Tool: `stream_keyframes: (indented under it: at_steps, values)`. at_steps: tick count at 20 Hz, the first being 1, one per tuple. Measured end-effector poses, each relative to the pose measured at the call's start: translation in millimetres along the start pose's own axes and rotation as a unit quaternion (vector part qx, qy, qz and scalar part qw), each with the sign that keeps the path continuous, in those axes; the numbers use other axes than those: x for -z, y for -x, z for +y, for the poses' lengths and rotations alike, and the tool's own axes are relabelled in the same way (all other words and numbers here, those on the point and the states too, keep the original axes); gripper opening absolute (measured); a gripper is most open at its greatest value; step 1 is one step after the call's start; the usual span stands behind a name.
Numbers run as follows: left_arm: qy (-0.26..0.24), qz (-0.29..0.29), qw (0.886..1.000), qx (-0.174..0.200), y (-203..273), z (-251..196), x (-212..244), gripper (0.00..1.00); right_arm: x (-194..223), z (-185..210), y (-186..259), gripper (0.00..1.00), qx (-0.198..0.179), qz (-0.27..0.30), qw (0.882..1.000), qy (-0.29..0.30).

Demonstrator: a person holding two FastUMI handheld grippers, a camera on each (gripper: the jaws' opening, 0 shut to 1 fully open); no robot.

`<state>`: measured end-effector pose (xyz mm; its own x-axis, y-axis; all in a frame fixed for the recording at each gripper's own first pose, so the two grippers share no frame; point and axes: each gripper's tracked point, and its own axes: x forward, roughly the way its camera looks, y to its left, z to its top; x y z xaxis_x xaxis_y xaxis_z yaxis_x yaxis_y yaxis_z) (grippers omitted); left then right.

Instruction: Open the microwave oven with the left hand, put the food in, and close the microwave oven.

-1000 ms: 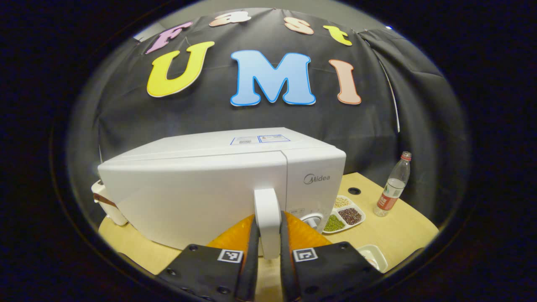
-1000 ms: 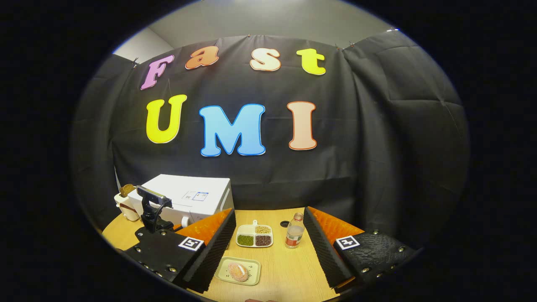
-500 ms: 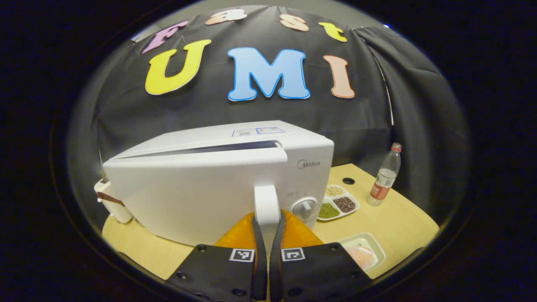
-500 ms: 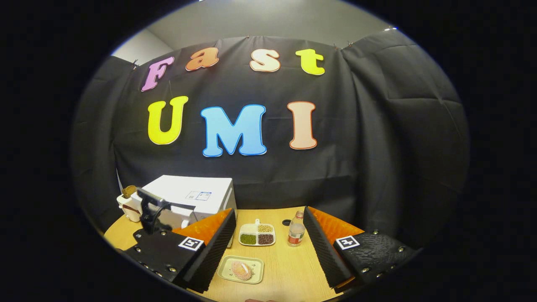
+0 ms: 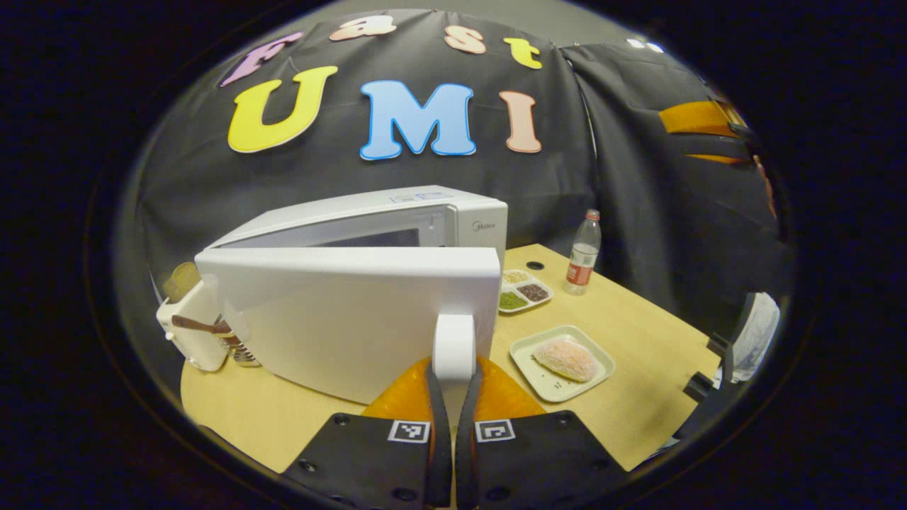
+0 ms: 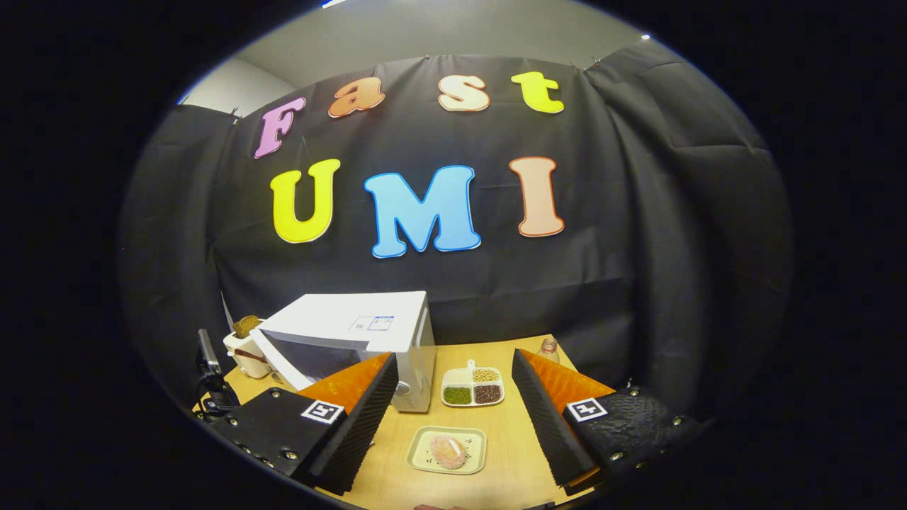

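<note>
Left tool (image 5: 453,397) clamped on microwave door handle (image 5: 453,346), door (image 5: 340,319) now swung roughly halfway versus barely cracked earlier; right tool (image 6: 453,418) spread apart above the food plate (image 6: 448,450) on table (image 6: 496,425).

door (image 5: 340,319) hides most of the microwave (image 5: 397,212) cavity from us | left gripper (image 5: 453,397) covers the handle's (image 5: 453,347) lower end | bottle (image 6: 548,347) half hidden behind right gripper's finger (image 6: 545,404) | we cannot make out toaster (image 6: 244,347) detail
</note>
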<state>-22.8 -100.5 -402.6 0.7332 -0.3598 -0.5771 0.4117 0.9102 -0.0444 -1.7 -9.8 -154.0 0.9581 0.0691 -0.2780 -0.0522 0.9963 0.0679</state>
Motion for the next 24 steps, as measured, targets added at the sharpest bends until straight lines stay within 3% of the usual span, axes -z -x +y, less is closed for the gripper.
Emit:
stream_keyframes:
  at_steps: [5, 10, 17, 24]
  values:
    - [-0.022, 0.026, 0.996, 0.078, 64, 17, 31, 0.09, 24, 30, 2, 0.98, -0.013, 0.025, 1.0, -0.005]
    - [-0.053, 0.056, 0.99, 0.119, 126, 56, 63, 0.1, 55, 54, 0, 0.99, -0.015, 0.051, 0.998, -0.022]
    - [-0.055, 0.065, 0.99, 0.113, 185, 119, 92, 0.1, 137, 40, -31, 0.99, 0.013, 0.139, 0.99, -0.008]
    - [-0.052, 0.09, 0.993, 0.063, 223, 193, 113, 0.1, 233, 8, -73, 0.99, 0.011, 0.253, 0.967, -0.007]
